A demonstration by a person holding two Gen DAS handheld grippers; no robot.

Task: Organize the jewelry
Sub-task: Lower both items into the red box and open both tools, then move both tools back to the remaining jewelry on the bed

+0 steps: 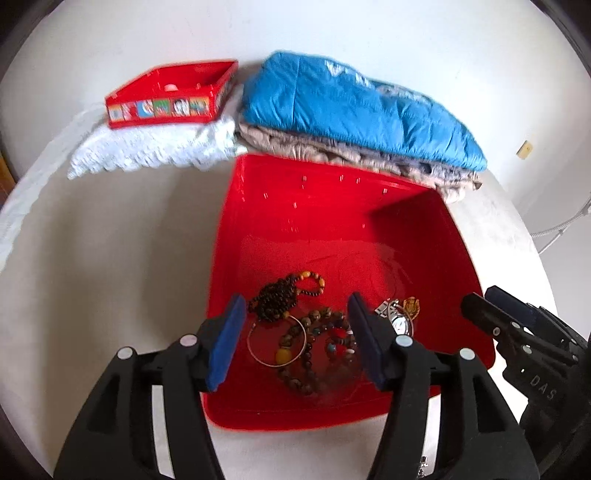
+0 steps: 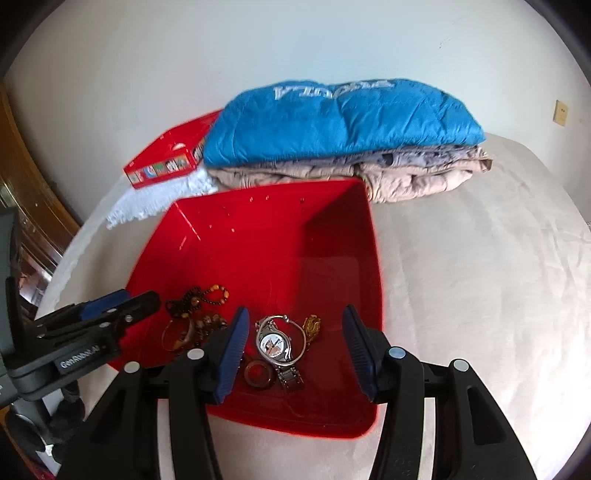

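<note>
- A pale beige bed cover (image 2: 480,280) is spreading across both views as the working surface, with a plain white wall (image 1: 332,26) rising behind it; the fisheye rim is cutting off the corners of the room.
- A folded blue quilt (image 2: 343,118) is lying on a crumpled beige blanket (image 2: 406,173) at the back, its white lettering too blurred to read.
- A red plastic bin (image 1: 332,221) is sitting on the cover just in front of that stack, its near rim partly hidden by the gripper arms.
- A small red box (image 1: 173,92) with picture panels is resting on a white lace cloth (image 1: 155,151) at the back left; its contents are hard to make out.
- The left gripper (image 1: 295,339) is hovering over the bin with its blue pads spread apart and nothing between them.
- The right gripper (image 2: 291,350) is hanging over the bin's right part, likewise spread and pinching nothing.
- The jewelry is lying on the bin floor at its near end: a dark bead necklace (image 1: 284,291), a thin bangle (image 1: 277,343) with a yellow bead, and brown bead strings (image 1: 317,332) tangling together beside it.
- A silver wristwatch (image 2: 277,347) is lying face up, with a small gold charm (image 2: 313,324) just beside it and a brown ring (image 2: 258,373) near its strap.
- A wooden fitting at the far left edge is showing only as a blurred sliver.
</note>
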